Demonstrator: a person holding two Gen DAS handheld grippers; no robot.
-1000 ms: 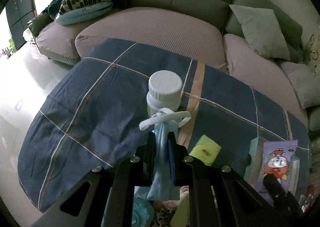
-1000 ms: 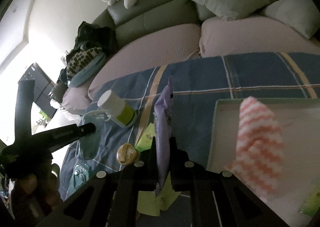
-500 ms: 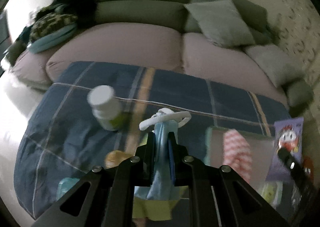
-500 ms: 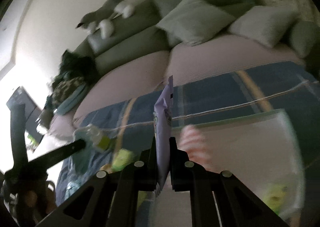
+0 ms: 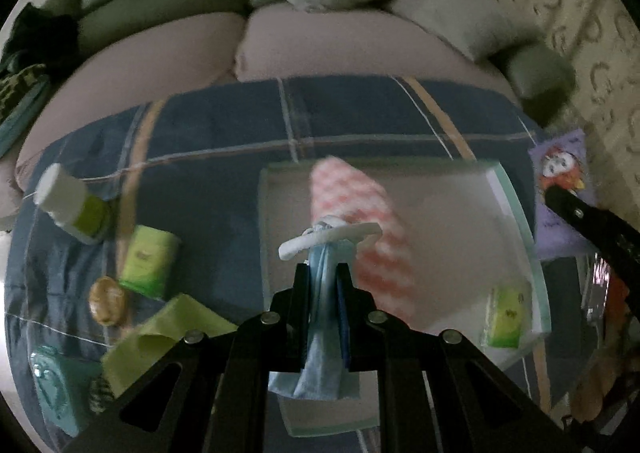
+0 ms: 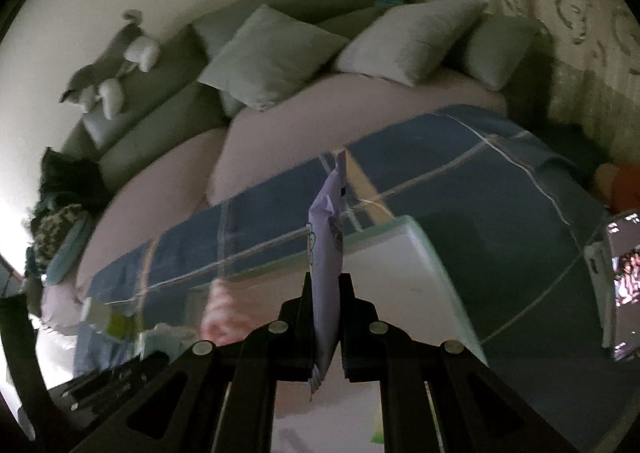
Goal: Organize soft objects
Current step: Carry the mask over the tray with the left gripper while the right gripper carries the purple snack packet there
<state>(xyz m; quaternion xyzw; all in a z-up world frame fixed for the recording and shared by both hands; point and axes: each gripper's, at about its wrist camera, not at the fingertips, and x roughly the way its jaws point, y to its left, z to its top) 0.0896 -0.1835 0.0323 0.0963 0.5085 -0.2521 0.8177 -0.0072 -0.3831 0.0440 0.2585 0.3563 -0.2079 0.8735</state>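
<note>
1. Blue face mask [image 5: 325,293], limp and light, is clamped by the left gripper [image 5: 324,273] above the tray [image 5: 516,213].
2. Purple snack pouch [image 6: 329,273], thin and crinkly, is pinched edgewise by the right gripper [image 6: 327,285]; a mid-body pinch is judged secure.

We see the tray [image 5: 516,213] on the blanket [image 5: 224,133], with the sofa [image 5: 168,49] behind it. In the tray lie the striped cloth [image 5: 360,193] near the middle and a small packet [image 5: 506,319] at the near right. Left of the tray on the blanket, the bottle [image 5: 70,205] lies farthest back; the pouch [image 5: 148,261] is nearer, the round piece [image 5: 106,299] beside it, and the folded sheet [image 5: 160,337] nearest us. The printed bag [image 5: 560,189] hangs right of the tray
</note>
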